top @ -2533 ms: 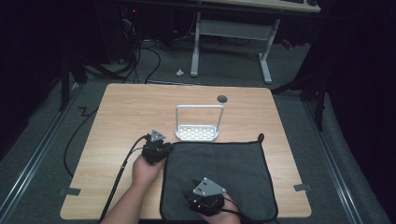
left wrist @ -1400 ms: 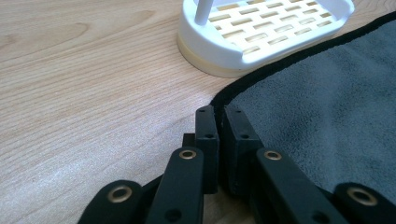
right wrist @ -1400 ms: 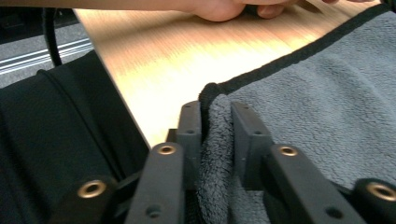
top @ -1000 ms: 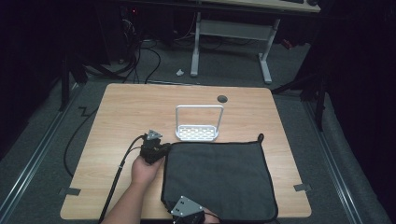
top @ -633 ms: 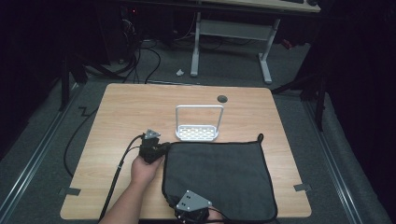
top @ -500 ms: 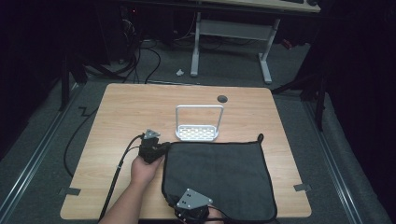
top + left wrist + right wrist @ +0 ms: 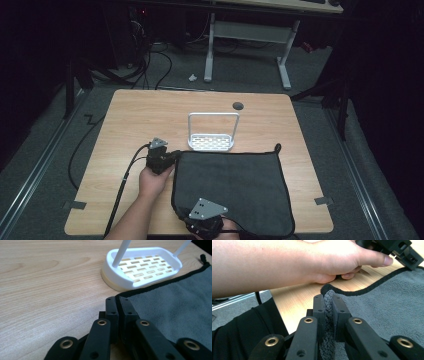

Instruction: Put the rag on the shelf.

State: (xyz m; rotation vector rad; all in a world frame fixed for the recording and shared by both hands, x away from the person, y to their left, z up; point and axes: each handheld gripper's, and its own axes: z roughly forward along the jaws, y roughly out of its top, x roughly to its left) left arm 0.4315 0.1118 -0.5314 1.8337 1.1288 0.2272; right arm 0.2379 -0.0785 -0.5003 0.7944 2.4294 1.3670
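A dark grey cloth (image 7: 235, 185) with a black hem lies flat on the near right of the wooden table (image 7: 140, 115). My left gripper (image 7: 174, 156) sits at the cloth's far left corner. In the left gripper view its jaws (image 7: 117, 302) are shut, and the hem of the cloth (image 7: 175, 302) runs into their tips. My right gripper (image 7: 186, 216) is at the near left corner. In the right gripper view its jaws (image 7: 328, 302) are shut on a raised fold of cloth (image 7: 387, 297). The left hand (image 7: 332, 260) and its gripper (image 7: 404, 252) lie beyond.
A white slotted rack (image 7: 212, 142) with a tall hoop handle stands just past the cloth's far edge, close to the left gripper (image 7: 142, 265). A round cable hole (image 7: 238, 105) sits near the table's far edge. Bare wood stretches to the left and back.
The right gripper came off the cloth's middle to its near left corner and has since risen slightly with the corner pinched. The left gripper has stayed at the far left corner.
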